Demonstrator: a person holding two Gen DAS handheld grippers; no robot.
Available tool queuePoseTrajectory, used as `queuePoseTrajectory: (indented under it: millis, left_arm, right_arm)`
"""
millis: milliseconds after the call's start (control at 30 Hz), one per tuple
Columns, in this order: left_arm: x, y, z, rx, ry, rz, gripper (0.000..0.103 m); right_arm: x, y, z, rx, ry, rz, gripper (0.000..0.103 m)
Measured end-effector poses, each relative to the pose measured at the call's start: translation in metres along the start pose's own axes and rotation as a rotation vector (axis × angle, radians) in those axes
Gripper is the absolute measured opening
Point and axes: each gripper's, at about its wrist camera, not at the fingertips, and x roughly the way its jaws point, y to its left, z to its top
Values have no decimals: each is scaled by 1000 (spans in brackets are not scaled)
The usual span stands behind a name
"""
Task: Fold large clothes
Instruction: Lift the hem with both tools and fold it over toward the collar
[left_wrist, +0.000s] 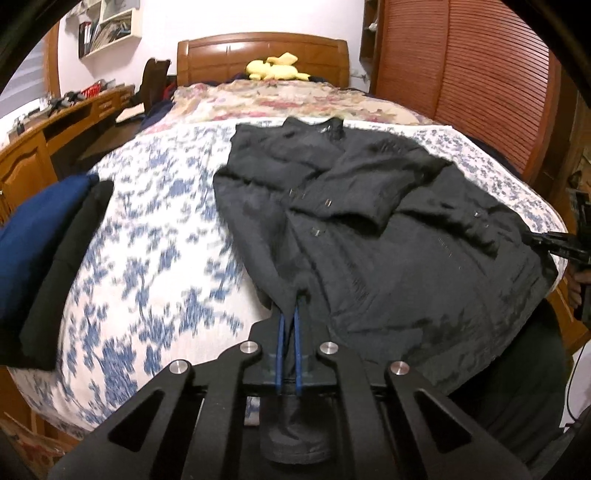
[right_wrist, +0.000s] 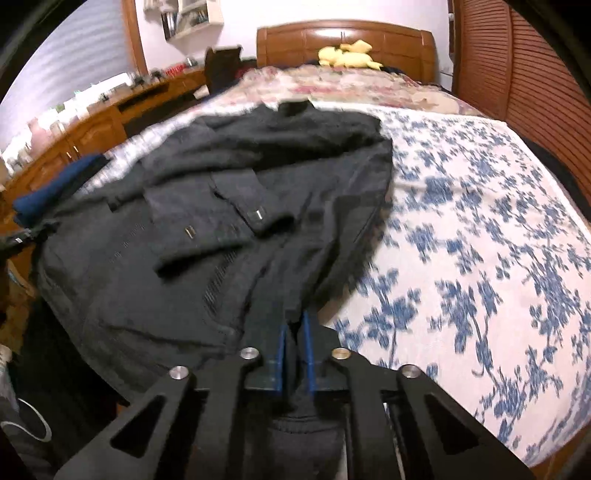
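A black jacket (left_wrist: 369, 221) (right_wrist: 184, 221) lies spread on the bed's blue-flowered cover (left_wrist: 159, 236) (right_wrist: 480, 240), collar toward the headboard, one sleeve folded across its front. In the left wrist view my left gripper (left_wrist: 297, 295) is shut on the jacket's near hem corner, with cloth bunched between the blue pads. My right gripper (right_wrist: 295, 321) is shut on the other hem corner in the same way. Each gripper shows at the other view's edge, gripping the hem: the right gripper (left_wrist: 550, 245) and the left gripper (right_wrist: 22, 240).
A stack of folded dark blue and black clothes (left_wrist: 48, 258) (right_wrist: 55, 188) sits at the bed's left edge. A yellow plush toy (left_wrist: 277, 68) lies by the wooden headboard (left_wrist: 262, 51). A wooden desk (left_wrist: 55, 125) stands left, a slatted wardrobe (left_wrist: 480, 74) right.
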Motion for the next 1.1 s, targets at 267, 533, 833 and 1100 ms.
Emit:
queuePoseTrajectory:
  millis: [267, 533, 833, 1100]
  left_arm:
    - [-40, -15, 55, 13, -144, -38, 4]
    - [-88, -27, 106, 21, -264, -68, 3]
    - [-142, -38, 122, 14, -369, -118, 3]
    - [-186, -47, 127, 27, -443, -136, 3]
  right_arm:
    - [-49, 8, 46, -10, -165, 60, 5]
    - [-117, 7, 65, -15, -313, 61, 4]
    - [-199, 3, 43, -50, -422, 43, 4]
    - [-257, 4, 10, -73, -493, 20, 4]
